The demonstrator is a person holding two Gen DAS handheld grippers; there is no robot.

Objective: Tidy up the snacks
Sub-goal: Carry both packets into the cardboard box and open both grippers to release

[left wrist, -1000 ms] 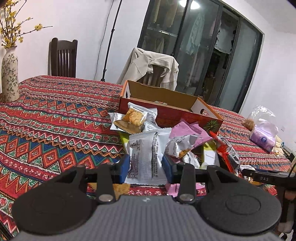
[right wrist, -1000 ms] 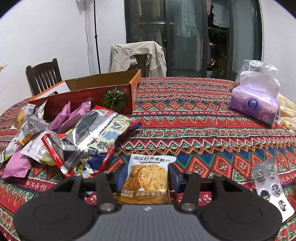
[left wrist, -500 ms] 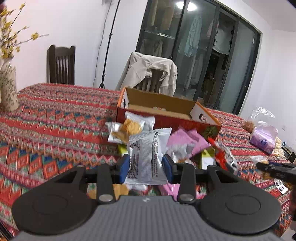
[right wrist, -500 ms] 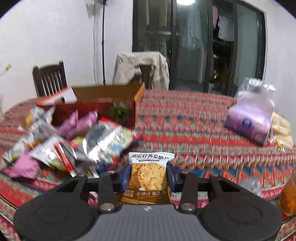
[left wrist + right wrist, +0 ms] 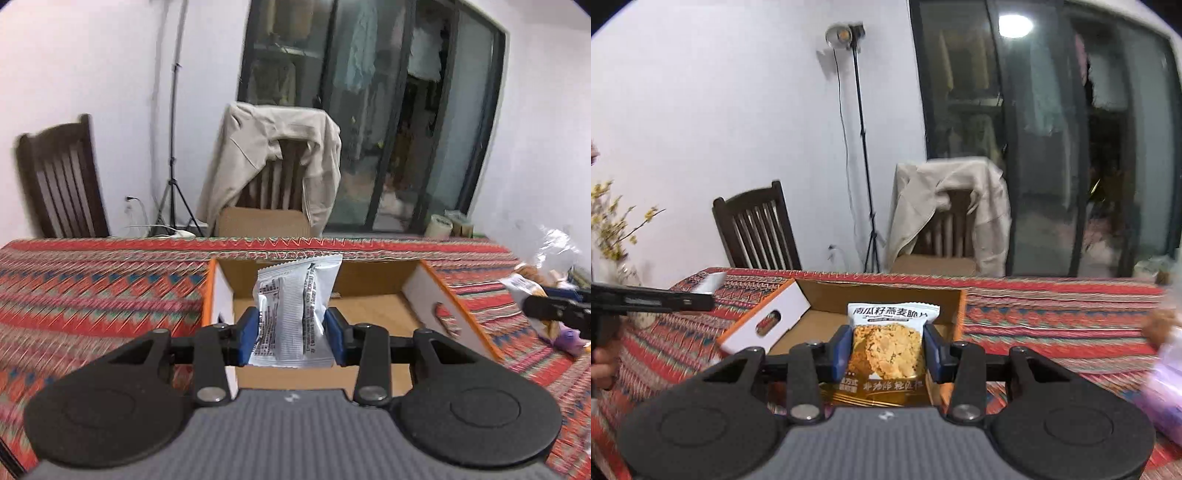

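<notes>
I have a silver snack packet [image 5: 291, 310] pinched upright between the blue pads of the left gripper [image 5: 291, 334], closed on its sides, and it hangs over the open cardboard box [image 5: 373, 306], toward the box's left wall. In the right gripper [image 5: 886, 349] I hold an oat crisp packet [image 5: 888, 343], orange with a white top band, also clamped on both sides, over the near edge of the same box [image 5: 879, 295] toward its right wall. The box sits near the far edge of the table, on the red patterned tablecloth [image 5: 92, 288]. What I can see of the box floor is bare cardboard, so I judge the sorting is barely begun: these look like the first two packets to go in. Neither has been let go yet. From the right wrist view I can see my left gripper's arm reaching in from the left. A purple tissue pack [image 5: 1167, 391] lies blurred at the right edge of the table. Beyond the far edge stand two wooden chairs, one draped with a beige jacket [image 5: 273, 162].
</notes>
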